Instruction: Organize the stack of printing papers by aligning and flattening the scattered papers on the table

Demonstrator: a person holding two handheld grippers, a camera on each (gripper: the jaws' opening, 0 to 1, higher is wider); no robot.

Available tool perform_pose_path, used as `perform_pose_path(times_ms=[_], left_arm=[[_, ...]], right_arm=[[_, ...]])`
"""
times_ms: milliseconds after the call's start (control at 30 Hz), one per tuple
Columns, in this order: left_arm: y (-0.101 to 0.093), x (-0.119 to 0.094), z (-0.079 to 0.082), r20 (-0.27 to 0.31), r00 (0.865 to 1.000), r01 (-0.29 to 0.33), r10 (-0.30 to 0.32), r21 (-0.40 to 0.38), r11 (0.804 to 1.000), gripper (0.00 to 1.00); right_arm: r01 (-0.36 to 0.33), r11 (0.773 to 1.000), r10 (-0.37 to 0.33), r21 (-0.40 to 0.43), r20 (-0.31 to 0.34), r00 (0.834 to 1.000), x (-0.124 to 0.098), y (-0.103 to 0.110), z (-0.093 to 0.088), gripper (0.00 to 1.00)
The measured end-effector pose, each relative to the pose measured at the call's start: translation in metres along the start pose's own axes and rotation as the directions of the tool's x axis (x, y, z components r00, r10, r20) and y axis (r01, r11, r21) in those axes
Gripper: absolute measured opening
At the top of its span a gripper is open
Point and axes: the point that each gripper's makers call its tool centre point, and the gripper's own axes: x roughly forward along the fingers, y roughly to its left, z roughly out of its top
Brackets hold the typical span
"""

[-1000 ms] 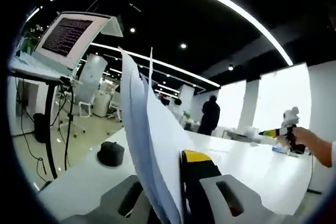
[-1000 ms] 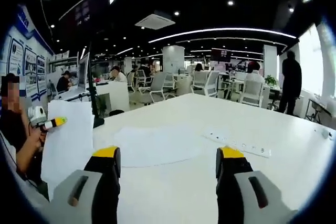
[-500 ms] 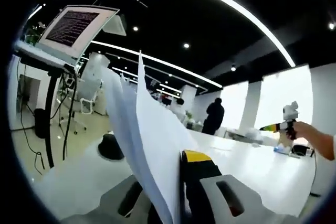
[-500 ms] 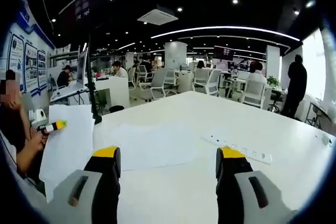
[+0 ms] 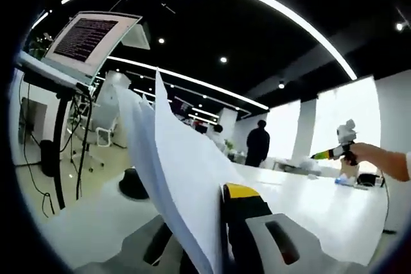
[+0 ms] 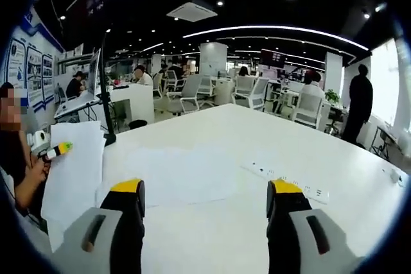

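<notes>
The stack of papers is up off the table, clamped upright between the jaws of the left gripper, sheets fanning apart at their top edges. From the right gripper view the same papers hang at the far left, pinched at their upper left edge by the left gripper in a person's hand.

More white sheets lie flat on the white table, just beyond the yellow-tipped jaws of the right gripper, which stand wide apart with nothing between them. In the left gripper view, the right gripper shows far right, held in a hand above the table.

A white power strip lies on the table to the right of the loose sheets. A dark round object sits on the table left of the held stack. A monitor on a stand rises at the left. A dark-clothed person stands in the distance, and office chairs line the far end of the table.
</notes>
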Motion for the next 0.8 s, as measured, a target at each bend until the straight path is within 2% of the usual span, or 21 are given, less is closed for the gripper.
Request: perform_pose_path(times_ms=[467, 800], left_arm=[[-0.006, 0.0, 0.0, 0.007, 1.0, 0.014, -0.014, 0.021, 1.0, 0.09], [-0.005, 0.0, 0.001, 0.013, 1.0, 0.019, -0.02, 0.022, 1.0, 0.09]], right_arm=[[0.012, 0.999, -0.013, -0.051, -0.021, 1.0, 0.013, 0.007, 0.009, 0.8], [0.013, 0.998, -0.016, -0.056, -0.041, 0.999, 0.023, 0.002, 0.011, 0.88]])
